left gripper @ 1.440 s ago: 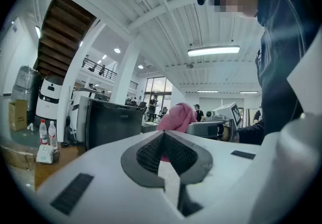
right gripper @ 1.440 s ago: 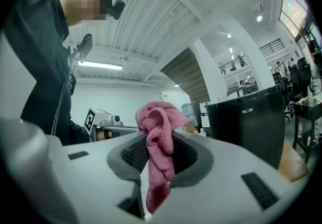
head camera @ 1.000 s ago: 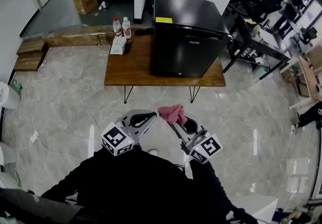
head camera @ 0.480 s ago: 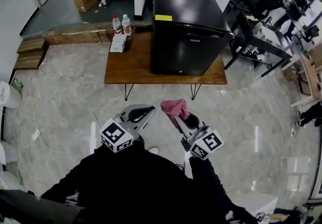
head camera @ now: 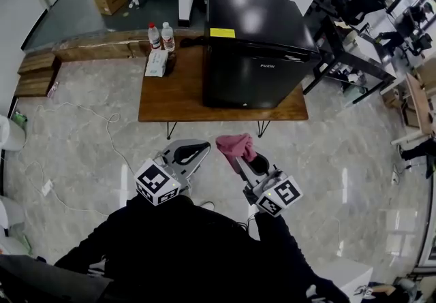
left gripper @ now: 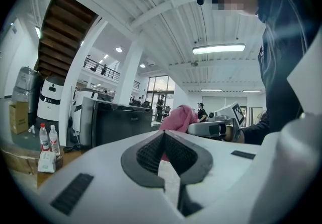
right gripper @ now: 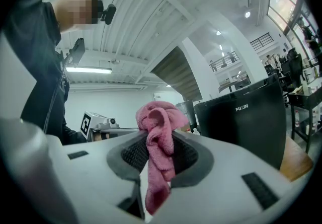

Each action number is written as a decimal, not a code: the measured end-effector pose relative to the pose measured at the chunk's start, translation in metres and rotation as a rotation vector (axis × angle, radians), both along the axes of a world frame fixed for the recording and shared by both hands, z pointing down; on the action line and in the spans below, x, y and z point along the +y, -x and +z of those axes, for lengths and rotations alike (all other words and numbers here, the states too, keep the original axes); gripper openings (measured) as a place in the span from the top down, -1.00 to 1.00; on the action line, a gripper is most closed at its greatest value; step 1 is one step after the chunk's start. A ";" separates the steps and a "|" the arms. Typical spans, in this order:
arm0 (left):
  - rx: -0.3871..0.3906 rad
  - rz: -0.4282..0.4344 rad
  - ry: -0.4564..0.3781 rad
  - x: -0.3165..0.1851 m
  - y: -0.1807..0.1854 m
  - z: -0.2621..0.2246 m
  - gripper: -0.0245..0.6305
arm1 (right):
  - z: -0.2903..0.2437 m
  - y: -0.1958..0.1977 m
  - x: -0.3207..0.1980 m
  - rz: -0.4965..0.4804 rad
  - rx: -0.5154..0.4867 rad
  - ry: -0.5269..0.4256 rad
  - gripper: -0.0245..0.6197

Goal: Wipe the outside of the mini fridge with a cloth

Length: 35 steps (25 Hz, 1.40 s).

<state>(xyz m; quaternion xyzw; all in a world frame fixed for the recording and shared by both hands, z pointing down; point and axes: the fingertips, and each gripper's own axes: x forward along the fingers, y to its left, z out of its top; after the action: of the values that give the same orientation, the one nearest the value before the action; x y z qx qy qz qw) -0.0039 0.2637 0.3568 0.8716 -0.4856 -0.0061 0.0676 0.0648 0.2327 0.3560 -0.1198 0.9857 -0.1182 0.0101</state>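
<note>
The right gripper (head camera: 240, 156) was clamped on the pink cloth (head camera: 234, 144) — well apart from the mini fridge (head camera: 255, 50), which stood at 12 o'clock on the wooden table (head camera: 174, 94). The left gripper (head camera: 196, 152) had its jaws together, empty.

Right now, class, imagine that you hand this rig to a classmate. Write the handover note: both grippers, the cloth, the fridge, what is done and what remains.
Right gripper: jaws shut on the pink cloth, held over the floor, short of the table.
Left gripper: jaws shut, nothing in them.
Fridge: black, door closed, standing on the right part of the table. Two bottles stand at the table's far left corner.
Done: cloth in hand; it touches no part of the fridge.
Left: probably step closer, then wipe the top, front and sides.
</note>
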 end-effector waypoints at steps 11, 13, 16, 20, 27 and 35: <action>0.022 0.019 -0.048 -0.085 0.079 -0.025 0.91 | -0.021 0.090 -0.082 -0.003 0.021 -0.046 0.60; 0.024 0.030 -0.052 -0.099 0.093 -0.028 0.91 | -0.025 0.106 -0.095 0.004 0.022 -0.050 0.60; 0.031 0.045 -0.056 -0.115 0.115 -0.030 0.91 | -0.026 0.130 -0.111 0.018 0.029 -0.052 0.60; 0.034 0.076 -0.061 -0.138 0.140 -0.034 0.91 | -0.028 0.156 -0.132 0.045 0.033 -0.057 0.60; 0.043 0.105 -0.083 -0.172 0.162 -0.046 0.91 | -0.040 0.169 -0.160 0.082 0.027 -0.080 0.60; 0.055 0.062 -0.101 -0.219 0.163 -0.061 0.91 | -0.062 0.172 -0.215 0.051 0.011 -0.115 0.60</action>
<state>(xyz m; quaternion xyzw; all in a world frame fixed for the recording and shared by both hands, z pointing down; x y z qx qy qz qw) -0.1665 0.0445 0.2953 0.8880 -0.4553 -0.0526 0.0370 -0.1070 0.0182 0.2945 -0.1448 0.9875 -0.0604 0.0147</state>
